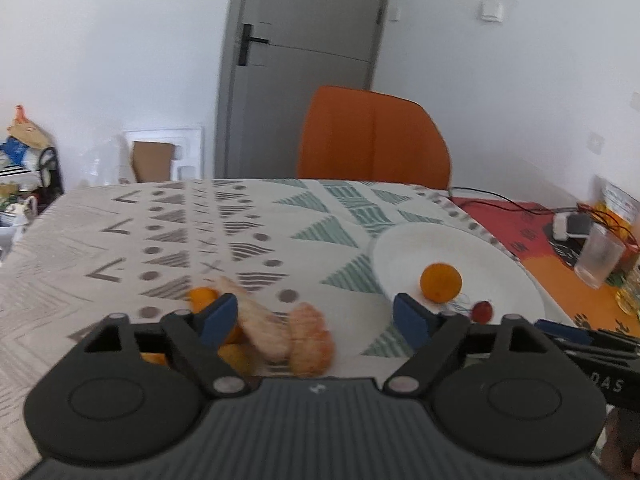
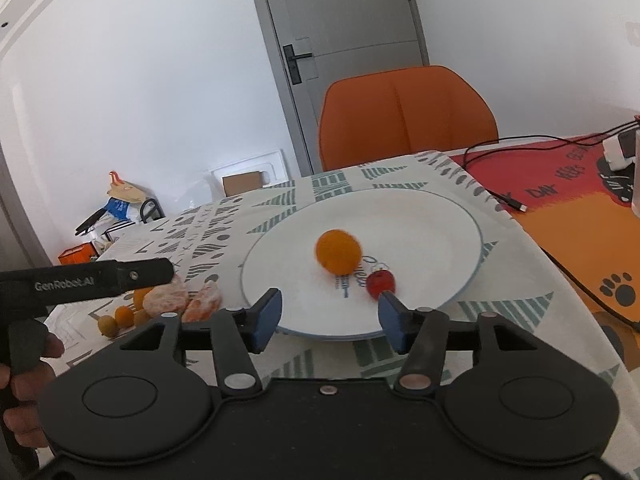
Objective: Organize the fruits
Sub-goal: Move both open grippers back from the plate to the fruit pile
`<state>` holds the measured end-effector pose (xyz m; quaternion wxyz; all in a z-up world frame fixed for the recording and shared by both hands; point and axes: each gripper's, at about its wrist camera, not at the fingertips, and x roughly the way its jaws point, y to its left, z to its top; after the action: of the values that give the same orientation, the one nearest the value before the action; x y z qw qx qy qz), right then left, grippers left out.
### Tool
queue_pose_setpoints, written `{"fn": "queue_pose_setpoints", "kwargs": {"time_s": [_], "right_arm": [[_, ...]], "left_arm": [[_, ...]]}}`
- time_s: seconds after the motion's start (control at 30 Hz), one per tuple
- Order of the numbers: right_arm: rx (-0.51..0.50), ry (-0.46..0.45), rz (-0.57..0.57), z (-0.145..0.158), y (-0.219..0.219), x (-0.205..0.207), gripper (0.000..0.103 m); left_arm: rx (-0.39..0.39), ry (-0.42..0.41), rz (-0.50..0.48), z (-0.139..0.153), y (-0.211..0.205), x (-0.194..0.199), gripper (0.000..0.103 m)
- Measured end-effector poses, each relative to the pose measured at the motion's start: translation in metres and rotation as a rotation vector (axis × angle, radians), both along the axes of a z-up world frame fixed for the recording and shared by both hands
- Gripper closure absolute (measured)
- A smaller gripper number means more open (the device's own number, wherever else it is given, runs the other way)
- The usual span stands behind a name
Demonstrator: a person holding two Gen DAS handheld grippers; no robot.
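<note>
A white plate [image 2: 420, 208] holds a small orange [image 2: 338, 257] and a red cherry tomato [image 2: 381, 283]; the plate [image 1: 408, 248], orange [image 1: 441, 282] and tomato [image 1: 482, 311] also show in the left wrist view. Peeled mandarin pieces [image 1: 308, 338] and small orange fruits [image 1: 204, 298] lie on the patterned tablecloth left of the plate; they also show in the right wrist view [image 2: 166, 298]. My left gripper [image 1: 316, 318] is open, low over the peeled pieces. My right gripper [image 2: 328, 320] is open and empty at the plate's near rim.
An orange chair [image 2: 408, 116] stands behind the table. To the right lie an orange-red mat [image 2: 560, 200], a black cable [image 2: 500, 196], a white charger [image 2: 618, 152] and a glass [image 1: 598, 256]. Clutter sits on the floor at far left [image 2: 116, 208].
</note>
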<state>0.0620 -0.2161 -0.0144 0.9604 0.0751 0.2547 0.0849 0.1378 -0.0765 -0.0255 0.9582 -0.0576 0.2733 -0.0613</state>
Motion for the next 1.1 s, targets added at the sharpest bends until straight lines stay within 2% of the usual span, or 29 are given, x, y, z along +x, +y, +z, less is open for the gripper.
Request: {"fn": "queue_pose_setpoints", "kwargs": {"time_s": [0.2,0.5,0.93,1.1], "right_arm": [[-0.013,-0.014,0.018,0.003,0.015,-0.001,0.033],[-0.041,-0.036,0.071,0.008,0.040,-0.002,0.024],[-0.070,-0.040,0.134,0.004,0.064,0.005,0.023],[-0.079,-0.020,0.172,0.000,0.075,0.010,0.027]], "left_arm": [[-0.006,-0.012,0.057,0.003,0.024,-0.011,0.016],[-0.012,-0.004,0.120,-0.001,0.052,-0.022,0.016],[-0.035,0.007,0.167,-0.013,0.081,-0.025,0.016],[-0.043,0.026,0.169,-0.022,0.087,-0.020,0.018]]}}
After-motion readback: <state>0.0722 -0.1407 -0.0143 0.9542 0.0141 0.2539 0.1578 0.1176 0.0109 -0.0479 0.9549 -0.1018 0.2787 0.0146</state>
